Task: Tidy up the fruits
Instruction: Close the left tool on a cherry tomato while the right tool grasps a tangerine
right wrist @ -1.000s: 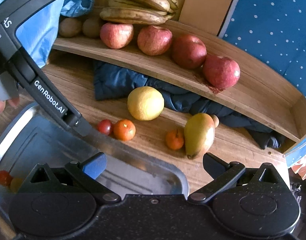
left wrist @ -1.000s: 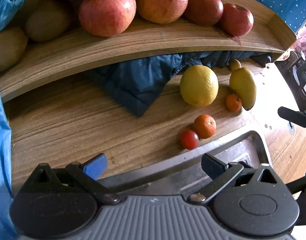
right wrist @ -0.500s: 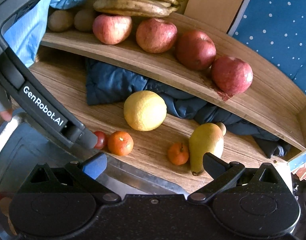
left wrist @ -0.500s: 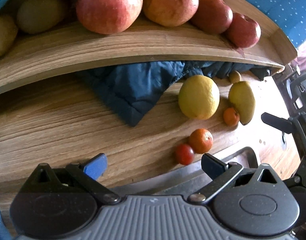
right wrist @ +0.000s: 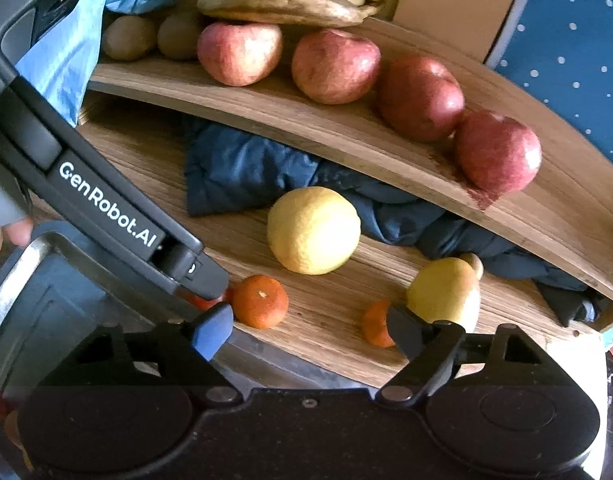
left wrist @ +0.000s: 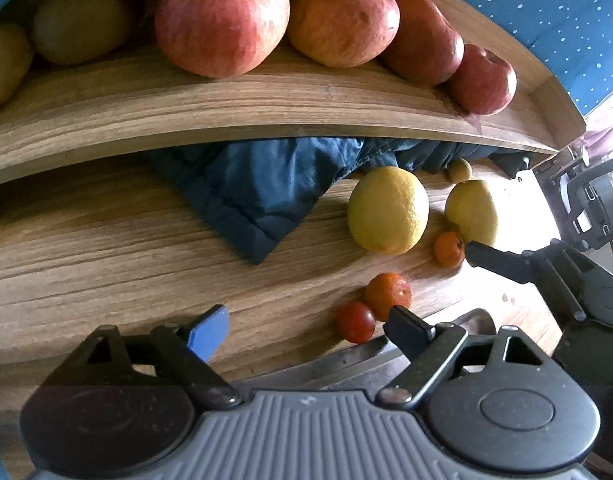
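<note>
On the wooden table lie a lemon (left wrist: 388, 210) (right wrist: 313, 230), a pear (left wrist: 472, 212) (right wrist: 444, 294), a small mandarin (left wrist: 449, 249) (right wrist: 374, 324), a larger mandarin (left wrist: 388, 296) (right wrist: 260, 301) and a cherry tomato (left wrist: 356, 322). My left gripper (left wrist: 306, 330) hovers over the table edge, jaws closing. The tomato sits just inside its right finger and no pad touches it. My right gripper (right wrist: 308, 330) is also closing, untouched, with the two mandarins showing near its fingertips. The left gripper's finger (right wrist: 194, 272) hides most of the tomato in the right wrist view.
A curved wooden shelf (right wrist: 346, 136) above the table carries several apples (right wrist: 334, 66), bananas (right wrist: 282, 4) and brown kiwis (right wrist: 130, 38). A dark blue cloth (left wrist: 258, 188) lies under it. A metal tray (right wrist: 30, 256) stands at lower left, and a light blue bag (right wrist: 66, 52) hangs left.
Both pairs of jaws have narrowed. The right gripper has come closer to the mandarins and pear. The left view has tilted slightly, so less of the tray shows.
</note>
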`<state>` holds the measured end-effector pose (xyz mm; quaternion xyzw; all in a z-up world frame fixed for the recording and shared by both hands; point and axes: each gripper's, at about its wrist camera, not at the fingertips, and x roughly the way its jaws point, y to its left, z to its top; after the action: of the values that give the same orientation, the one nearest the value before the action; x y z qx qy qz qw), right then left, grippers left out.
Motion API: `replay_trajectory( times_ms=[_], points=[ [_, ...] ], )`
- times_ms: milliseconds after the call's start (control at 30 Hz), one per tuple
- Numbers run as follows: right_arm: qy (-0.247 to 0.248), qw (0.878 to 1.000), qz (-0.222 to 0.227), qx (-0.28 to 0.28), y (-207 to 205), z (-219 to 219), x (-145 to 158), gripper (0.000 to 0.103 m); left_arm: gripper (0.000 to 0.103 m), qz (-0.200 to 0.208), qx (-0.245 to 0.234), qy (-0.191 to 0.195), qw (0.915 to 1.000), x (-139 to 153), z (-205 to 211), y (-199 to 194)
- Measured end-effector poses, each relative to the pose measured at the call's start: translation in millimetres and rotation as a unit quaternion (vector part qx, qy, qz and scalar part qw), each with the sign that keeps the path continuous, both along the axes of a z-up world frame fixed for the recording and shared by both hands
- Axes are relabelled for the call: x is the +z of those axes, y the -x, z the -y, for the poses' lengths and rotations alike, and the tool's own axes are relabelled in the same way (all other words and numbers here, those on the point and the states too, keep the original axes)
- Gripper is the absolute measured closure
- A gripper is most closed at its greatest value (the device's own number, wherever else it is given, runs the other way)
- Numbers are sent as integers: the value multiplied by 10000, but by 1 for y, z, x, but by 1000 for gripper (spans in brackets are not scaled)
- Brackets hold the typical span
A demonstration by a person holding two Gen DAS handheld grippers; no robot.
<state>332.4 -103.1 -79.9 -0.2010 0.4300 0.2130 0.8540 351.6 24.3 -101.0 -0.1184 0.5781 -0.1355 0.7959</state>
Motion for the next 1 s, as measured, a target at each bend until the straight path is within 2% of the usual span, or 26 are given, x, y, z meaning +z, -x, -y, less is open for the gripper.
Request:
replay_trajectory(
  times_ms=[367, 733, 1000],
  points=[
    [-234, 9995, -123, 155, -5, 0, -3, 36, 18, -10, 27, -49, 10000, 1, 0, 1],
    [-687, 9963, -394, 331, -2, 3, -3, 71, 22, -13, -11, -31, 10000, 1, 1, 1],
    [-601, 9973, -360, 202, -1, 9, -2, 72, 27, -17, -118, 62, 9999, 0, 7, 3]
  ],
)
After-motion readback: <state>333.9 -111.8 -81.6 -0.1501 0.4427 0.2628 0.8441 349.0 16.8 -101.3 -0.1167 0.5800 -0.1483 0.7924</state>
